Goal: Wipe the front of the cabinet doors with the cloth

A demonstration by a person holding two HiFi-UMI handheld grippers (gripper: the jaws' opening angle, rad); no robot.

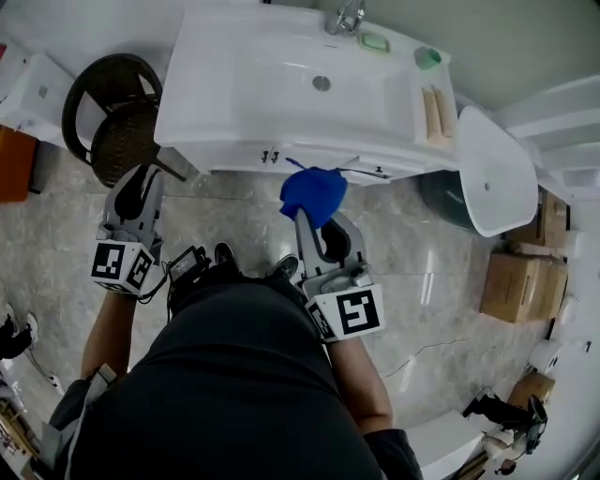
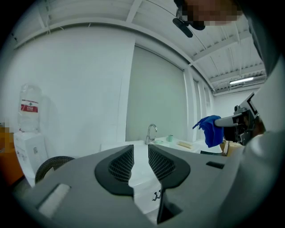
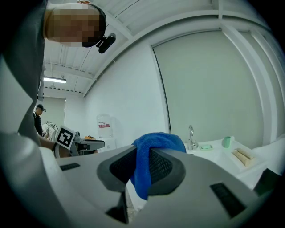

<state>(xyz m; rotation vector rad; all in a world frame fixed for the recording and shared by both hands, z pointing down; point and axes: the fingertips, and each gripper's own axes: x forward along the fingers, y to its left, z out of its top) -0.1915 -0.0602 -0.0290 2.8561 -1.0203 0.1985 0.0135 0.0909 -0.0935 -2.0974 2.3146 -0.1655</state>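
Clamping the bunched blue cloth, the right gripper is facing white cabinet doors; the left gripper is idling, fingers narrowly apart.

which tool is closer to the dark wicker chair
Left. The left tool hangs right beside the wicker chair; the right tool, holding the blue cloth, is farther right, before the cabinet.

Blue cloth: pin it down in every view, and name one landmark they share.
Head view: cloth at centre, just below the sink.
Left gripper view: right side, mid-height.
Right gripper view: centre, pinched between the jaws.
Shared landmark: the faucet.
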